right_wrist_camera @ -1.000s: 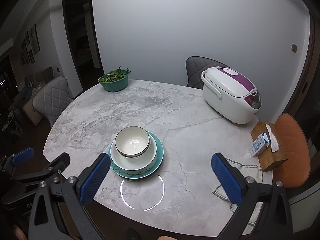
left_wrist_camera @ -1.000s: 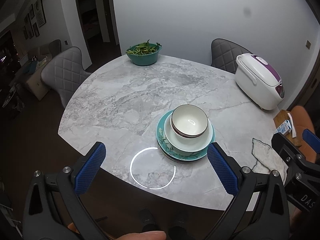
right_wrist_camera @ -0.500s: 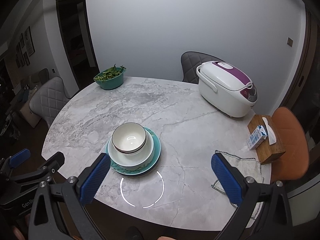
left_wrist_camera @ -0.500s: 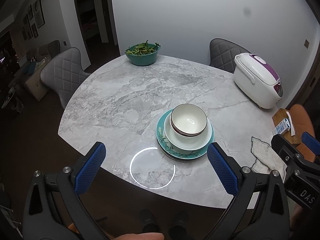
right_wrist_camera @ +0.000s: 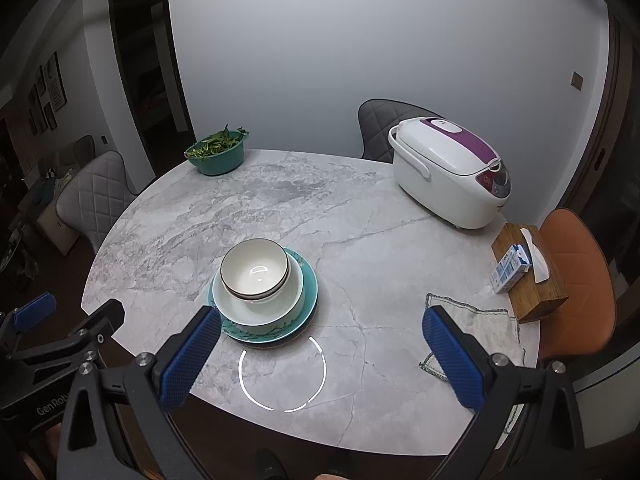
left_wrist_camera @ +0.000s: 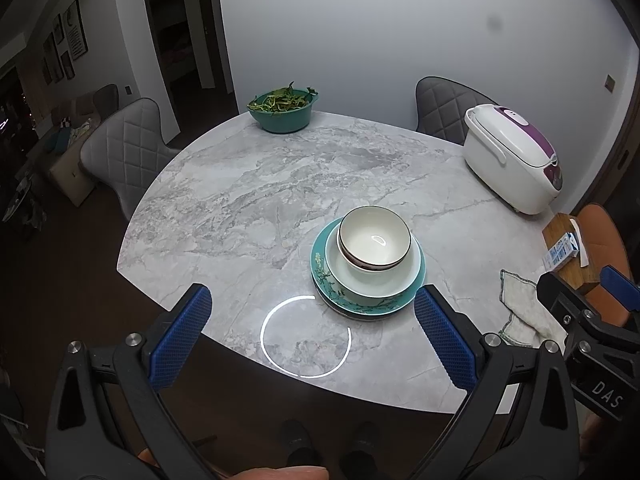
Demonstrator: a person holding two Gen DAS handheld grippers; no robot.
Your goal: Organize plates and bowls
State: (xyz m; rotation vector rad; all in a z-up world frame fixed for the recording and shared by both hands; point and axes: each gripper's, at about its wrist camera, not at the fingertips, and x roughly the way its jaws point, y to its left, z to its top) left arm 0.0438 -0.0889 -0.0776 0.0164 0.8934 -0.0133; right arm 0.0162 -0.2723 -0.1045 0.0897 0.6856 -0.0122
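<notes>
While both grippers are hovering at the near edge of the counter [right_wrist_camera: 360, 216], the left gripper [left_wrist_camera: 312, 336] is keeping its fingers wide and holding nothing. At far left a green basin [right_wrist_camera: 218, 156] of leaves is standing. The small bowl [right_wrist_camera: 255, 270] is sitting in the white bowl [right_wrist_camera: 260, 300] on the teal plate [right_wrist_camera: 308, 300], near centre. Lifting the whole stack may be risky, I think: the top bowl could slide. The right gripper [right_wrist_camera: 320, 352] is also wide and empty. Rice cooker [right_wrist_camera: 448, 176], cloth [right_wrist_camera: 472, 324] and tissue box [right_wrist_camera: 532, 280] are standing right, well apart.
</notes>
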